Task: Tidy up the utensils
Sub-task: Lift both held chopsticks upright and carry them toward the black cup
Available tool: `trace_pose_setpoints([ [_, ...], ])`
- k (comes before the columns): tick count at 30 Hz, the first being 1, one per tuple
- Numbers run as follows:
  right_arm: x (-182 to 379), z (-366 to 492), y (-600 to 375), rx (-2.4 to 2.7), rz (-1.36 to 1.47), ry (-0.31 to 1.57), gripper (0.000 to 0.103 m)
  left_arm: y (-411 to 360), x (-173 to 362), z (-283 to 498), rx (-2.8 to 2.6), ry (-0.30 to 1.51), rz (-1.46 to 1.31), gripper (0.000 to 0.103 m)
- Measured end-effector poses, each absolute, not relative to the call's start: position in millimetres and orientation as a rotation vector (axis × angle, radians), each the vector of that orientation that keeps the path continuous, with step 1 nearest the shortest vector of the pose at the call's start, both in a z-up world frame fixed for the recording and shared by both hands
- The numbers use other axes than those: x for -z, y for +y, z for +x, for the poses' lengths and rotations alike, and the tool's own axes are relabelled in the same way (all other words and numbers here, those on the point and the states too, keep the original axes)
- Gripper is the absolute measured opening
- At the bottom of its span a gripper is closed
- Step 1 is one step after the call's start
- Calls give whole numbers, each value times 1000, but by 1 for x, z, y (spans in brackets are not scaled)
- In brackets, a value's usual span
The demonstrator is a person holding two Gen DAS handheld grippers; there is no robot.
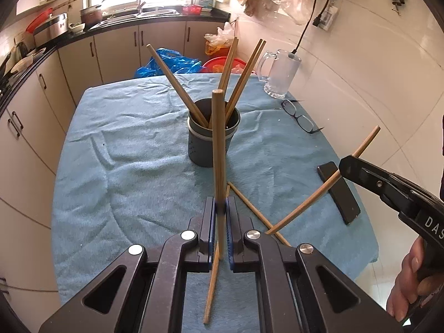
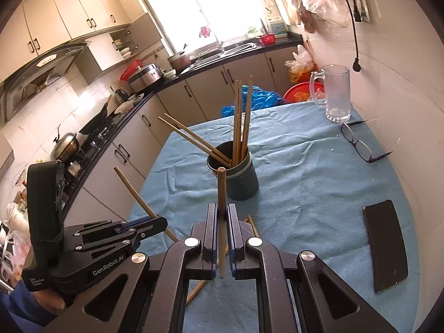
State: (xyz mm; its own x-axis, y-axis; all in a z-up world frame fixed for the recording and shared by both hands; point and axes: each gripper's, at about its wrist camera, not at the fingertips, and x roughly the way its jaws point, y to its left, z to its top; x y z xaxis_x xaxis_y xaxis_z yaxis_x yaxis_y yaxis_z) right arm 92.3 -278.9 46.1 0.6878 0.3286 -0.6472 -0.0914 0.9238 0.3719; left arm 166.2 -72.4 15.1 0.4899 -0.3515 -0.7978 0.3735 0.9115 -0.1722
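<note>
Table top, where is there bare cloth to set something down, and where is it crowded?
Bare blue cloth runs along the whole side left of the grey utensil holder. A smaller free patch lies between the holder, the glasses and the phone. It is crowded near the front, where loose chopsticks lie crossed, and at the glass mug corner.

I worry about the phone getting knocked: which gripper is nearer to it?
Right. The right gripper hangs beside the phone's far end; the left gripper is farther off to the phone's left, over the middle of the blue cloth.
</note>
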Motion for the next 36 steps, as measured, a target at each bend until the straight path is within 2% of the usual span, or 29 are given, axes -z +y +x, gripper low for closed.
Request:
trace_pose_setpoints([
  [16, -66, 77, -266, -105, 340, 761, 7, -58, -13, 169, 528, 958, 26, 7],
  [36, -74, 104, -276, -298, 296, 751, 7, -59, -29, 161, 346, 917, -45, 7],
])
